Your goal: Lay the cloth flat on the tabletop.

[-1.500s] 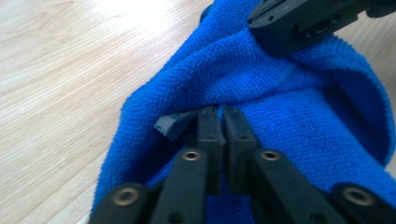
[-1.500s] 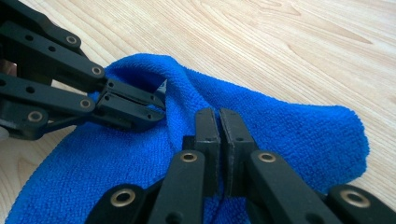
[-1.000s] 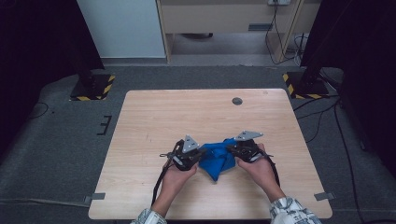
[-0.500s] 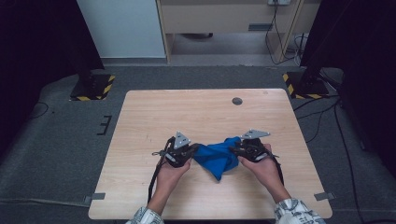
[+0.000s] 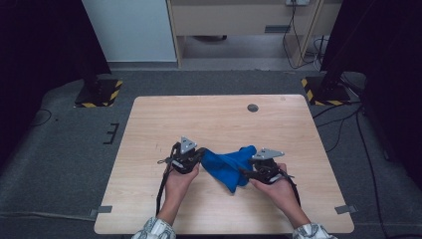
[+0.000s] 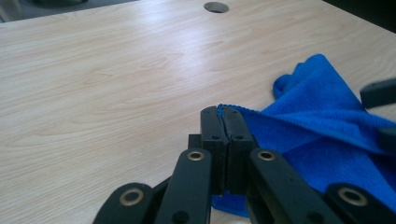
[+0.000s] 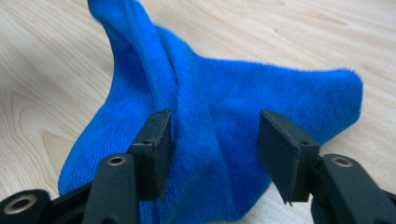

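Observation:
A blue cloth (image 5: 226, 164) lies bunched on the wooden table (image 5: 209, 114), between my two grippers. My left gripper (image 5: 198, 158) is shut on the cloth's left edge; in the left gripper view its jaws (image 6: 225, 126) meet on a corner of the cloth (image 6: 317, 121). My right gripper (image 5: 247, 174) sits at the cloth's right end. Its jaws have just been opening. They stand apart (image 7: 215, 126) with a raised fold of the cloth (image 7: 224, 88) between them, and the pads do not press on it.
A round cable hole (image 5: 253, 107) sits in the table near the far edge. Two black stands with yellow-striped feet (image 5: 97, 94) flank the table on the grey floor. The right gripper's jaw tips (image 6: 380, 93) show at the left gripper view's right edge.
My left gripper has moved left with the cloth's edge, drawing the cloth out wider. The right gripper's jaws have come apart and let go of the cloth.

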### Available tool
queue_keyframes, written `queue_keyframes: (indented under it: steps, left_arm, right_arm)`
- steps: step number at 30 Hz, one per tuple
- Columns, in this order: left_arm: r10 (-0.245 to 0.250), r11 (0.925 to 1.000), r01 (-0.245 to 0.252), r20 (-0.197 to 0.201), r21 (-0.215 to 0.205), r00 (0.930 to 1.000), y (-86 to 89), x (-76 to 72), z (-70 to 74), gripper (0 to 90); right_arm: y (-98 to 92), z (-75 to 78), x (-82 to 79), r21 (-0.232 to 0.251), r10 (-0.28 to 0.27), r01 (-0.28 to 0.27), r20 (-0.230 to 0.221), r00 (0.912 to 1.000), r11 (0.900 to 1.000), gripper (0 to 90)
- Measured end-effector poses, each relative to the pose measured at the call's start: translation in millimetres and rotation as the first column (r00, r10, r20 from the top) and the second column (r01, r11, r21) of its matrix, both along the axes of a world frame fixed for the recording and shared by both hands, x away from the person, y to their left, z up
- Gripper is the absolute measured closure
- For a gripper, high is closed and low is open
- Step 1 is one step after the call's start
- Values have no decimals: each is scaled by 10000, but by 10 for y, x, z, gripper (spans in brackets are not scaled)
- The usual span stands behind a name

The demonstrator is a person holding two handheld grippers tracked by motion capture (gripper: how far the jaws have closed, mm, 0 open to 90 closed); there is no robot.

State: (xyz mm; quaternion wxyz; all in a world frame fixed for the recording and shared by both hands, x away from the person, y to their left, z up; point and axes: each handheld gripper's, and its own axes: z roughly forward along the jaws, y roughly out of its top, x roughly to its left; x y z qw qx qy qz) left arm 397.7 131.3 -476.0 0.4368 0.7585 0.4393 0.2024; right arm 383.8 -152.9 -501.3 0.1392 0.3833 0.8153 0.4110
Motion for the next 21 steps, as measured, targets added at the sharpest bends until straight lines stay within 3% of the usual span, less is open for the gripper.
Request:
queue_keyframes:
  steps: [5,10,21]
  left_arm:
    - [385,9992,-385,18,-54,9993,86,35,-6,889]
    - [453,9990,-453,-6,9,9990,131,22,-20,889]
    - [806,9967,-805,115,-115,9967,230,11,8,891]
  right_arm:
    - [8,-42,-19,-83,20,-19,33,10000,10000,445]
    - [-16,-46,-11,-108,-9,10,73,10000,9999,579]
    - [9,-61,15,-408,-324,330,135,9994,9986,607]
